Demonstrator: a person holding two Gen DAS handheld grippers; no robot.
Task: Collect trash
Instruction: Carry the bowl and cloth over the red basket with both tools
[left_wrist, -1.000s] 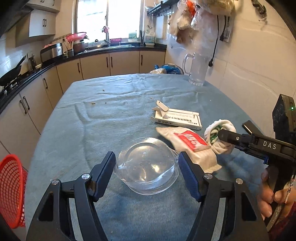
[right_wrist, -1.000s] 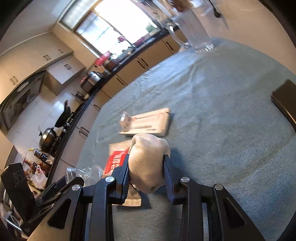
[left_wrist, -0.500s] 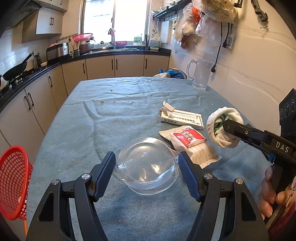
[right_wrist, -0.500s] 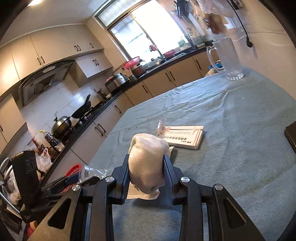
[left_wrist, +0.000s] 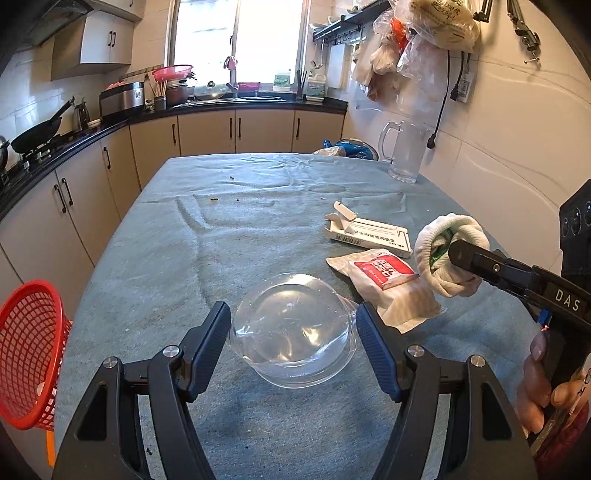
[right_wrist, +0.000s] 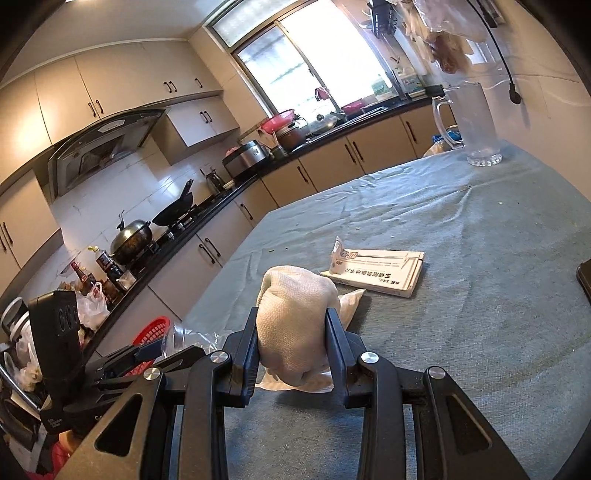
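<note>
My right gripper (right_wrist: 292, 341) is shut on a balled-up white cloth (right_wrist: 295, 317) and holds it above the table; it also shows in the left wrist view (left_wrist: 448, 266). My left gripper (left_wrist: 293, 341) has its fingers on both sides of a clear plastic bowl lid (left_wrist: 293, 328), which rests on the blue tablecloth (left_wrist: 221, 258). A red-and-white packet (left_wrist: 384, 284) and a flat white carton (left_wrist: 369, 236) lie on the table between the two grippers. A red mesh basket (left_wrist: 29, 350) stands at the table's left edge.
A glass pitcher (left_wrist: 406, 151) stands at the far right corner of the table. A dark phone (right_wrist: 583, 280) lies at the right edge. Kitchen cabinets and counter run along the left and the back. Bags hang on the right wall.
My right gripper has lifted the white cloth off the table and levelled out. My left gripper has stayed around the clear lid and tilted up slightly.
</note>
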